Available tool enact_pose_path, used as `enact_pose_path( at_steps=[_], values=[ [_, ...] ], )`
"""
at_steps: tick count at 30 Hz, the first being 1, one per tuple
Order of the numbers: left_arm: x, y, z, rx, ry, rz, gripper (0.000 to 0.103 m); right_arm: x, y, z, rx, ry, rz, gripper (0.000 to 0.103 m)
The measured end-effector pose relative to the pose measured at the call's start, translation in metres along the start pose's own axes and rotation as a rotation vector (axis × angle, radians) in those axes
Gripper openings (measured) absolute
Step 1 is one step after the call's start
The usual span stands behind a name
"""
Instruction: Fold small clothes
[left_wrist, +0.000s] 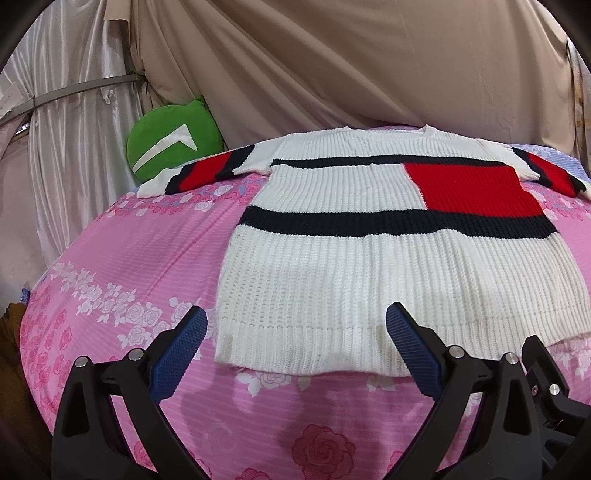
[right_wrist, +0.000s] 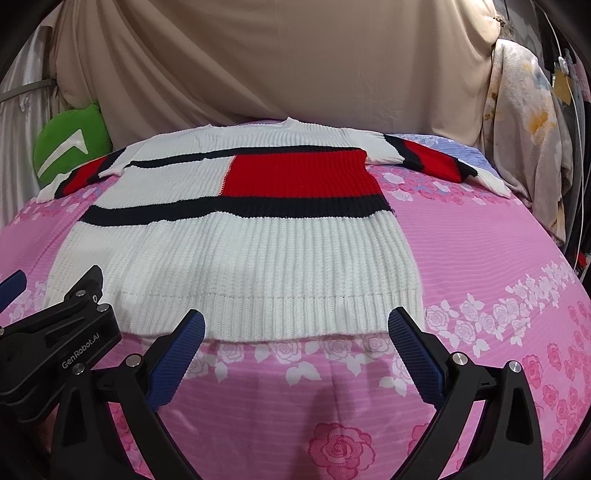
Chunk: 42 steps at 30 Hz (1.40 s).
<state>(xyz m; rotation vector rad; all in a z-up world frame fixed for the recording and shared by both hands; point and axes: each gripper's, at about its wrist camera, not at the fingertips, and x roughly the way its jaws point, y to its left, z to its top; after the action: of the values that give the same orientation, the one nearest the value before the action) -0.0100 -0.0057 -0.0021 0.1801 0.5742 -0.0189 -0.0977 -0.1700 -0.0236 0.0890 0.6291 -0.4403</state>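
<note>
A white knitted sweater (left_wrist: 369, 273) (right_wrist: 240, 258) with black stripes and a red block lies flat on the pink flowered bedspread (left_wrist: 147, 258) (right_wrist: 480, 258), neck away from me, both sleeves spread out sideways. My left gripper (left_wrist: 297, 325) hovers open over the left part of the ribbed hem, nothing between its blue pads. My right gripper (right_wrist: 295, 328) hangs open at the right part of the hem, also empty. In the right wrist view the left gripper's black body (right_wrist: 62, 332) shows at the lower left.
A green cushion (left_wrist: 173, 140) (right_wrist: 70, 144) leans at the far left behind the left sleeve. Beige and white drapes (left_wrist: 332, 62) close off the back. A flowered cloth (right_wrist: 524, 147) hangs at the right, beside the bed's edge.
</note>
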Motion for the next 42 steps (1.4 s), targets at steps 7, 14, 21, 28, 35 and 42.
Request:
enact_pose_path(
  at_steps=[7,14,21,28,35,42],
  values=[
    [-0.0021,0.0030,-0.0014,-0.005,-0.010,-0.012,0.095,0.0000,-0.0022,0.0004,0.010,0.002,0.012,0.098],
    [-0.0023,0.0022,-0.0013,-0.005,-0.010,-0.011,0.095,0.0006,-0.0017,0.0002,0.010,0.002,0.014,0.098],
    [-0.0023,0.0018,-0.0013,-0.005,-0.009,-0.010,0.095,0.0006,-0.0017,0.0002,0.010,0.003,0.013,0.098],
    [-0.0021,0.0016,-0.0014,-0.006,-0.008,-0.012,0.095,0.0005,-0.0019,0.0003,0.010,0.003,0.014,0.098],
    [-0.0013,0.0007,-0.0013,-0.005,-0.005,-0.014,0.095,0.0004,-0.0016,0.0005,0.010,0.003,0.013,0.098],
    [-0.0010,0.0007,-0.0012,-0.006,-0.004,-0.015,0.095,0.0003,-0.0020,0.0008,0.010,0.004,0.014,0.098]
  ],
)
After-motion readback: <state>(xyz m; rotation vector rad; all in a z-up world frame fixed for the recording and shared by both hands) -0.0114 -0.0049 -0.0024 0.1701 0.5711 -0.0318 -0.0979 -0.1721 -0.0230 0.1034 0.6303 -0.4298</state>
